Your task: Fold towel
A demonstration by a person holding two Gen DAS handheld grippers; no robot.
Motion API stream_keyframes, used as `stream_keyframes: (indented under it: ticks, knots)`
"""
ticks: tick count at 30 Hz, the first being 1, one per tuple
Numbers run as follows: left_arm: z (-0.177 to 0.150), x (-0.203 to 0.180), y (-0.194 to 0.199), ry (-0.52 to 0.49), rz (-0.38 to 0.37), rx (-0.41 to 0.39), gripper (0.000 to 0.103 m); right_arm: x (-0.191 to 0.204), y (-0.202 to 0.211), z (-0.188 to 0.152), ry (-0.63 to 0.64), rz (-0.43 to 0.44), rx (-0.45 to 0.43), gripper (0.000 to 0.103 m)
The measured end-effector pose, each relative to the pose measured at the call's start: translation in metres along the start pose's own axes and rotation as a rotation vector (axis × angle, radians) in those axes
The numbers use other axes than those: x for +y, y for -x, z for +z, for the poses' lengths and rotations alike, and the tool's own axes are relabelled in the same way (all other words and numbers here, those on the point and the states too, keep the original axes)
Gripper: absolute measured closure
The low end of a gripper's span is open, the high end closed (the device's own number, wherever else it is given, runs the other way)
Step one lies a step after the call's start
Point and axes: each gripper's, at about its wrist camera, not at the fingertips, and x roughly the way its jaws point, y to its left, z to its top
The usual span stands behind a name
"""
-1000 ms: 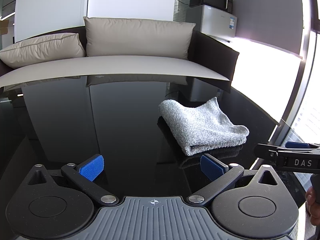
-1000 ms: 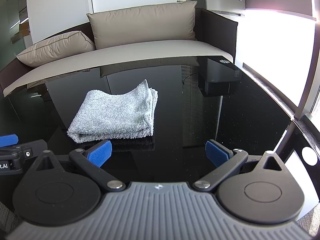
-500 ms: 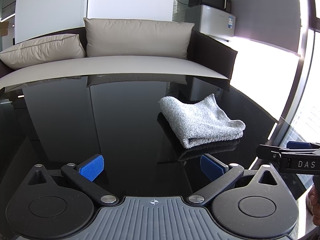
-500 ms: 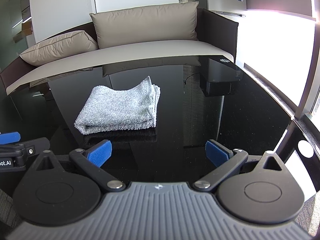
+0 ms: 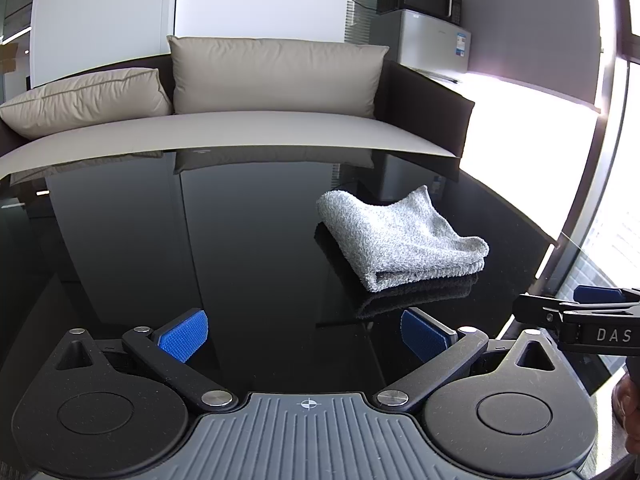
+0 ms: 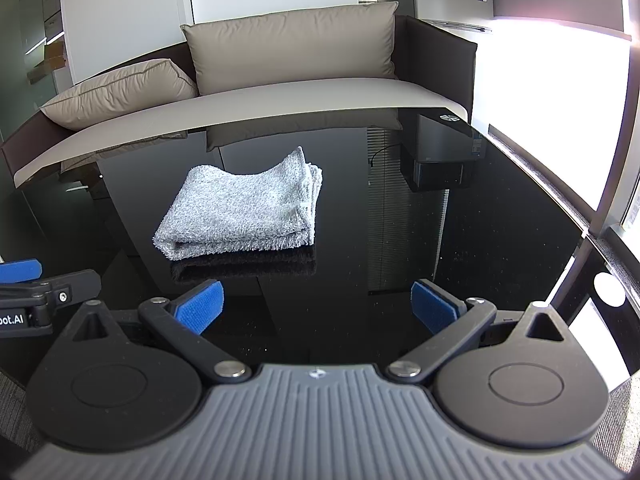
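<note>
towel (image 6: 244,210): grey, folded into a thick wad, lying flat on glossy black surface (image 6: 460,248) | left claw (image 5: 306,334): blue pads spread wide, holding nothing, well short of towel | right claw (image 6: 316,306): spread wide, holding nothing, near towel's front edge, apart

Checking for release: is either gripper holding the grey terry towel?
No: the grey terry towel lies folded on the glossy black table, apart from both open grippers.
</note>
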Motion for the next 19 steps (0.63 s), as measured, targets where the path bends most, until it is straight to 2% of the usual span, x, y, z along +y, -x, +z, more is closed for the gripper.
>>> stream_keyframes:
  ticks: [19]
  knots:
    - [-0.0012,-0.0012,0.0033,-0.004,-0.001,-0.010,0.001,0.0017,0.0009,-0.0015,0.008,0.014,0.001,0.001]
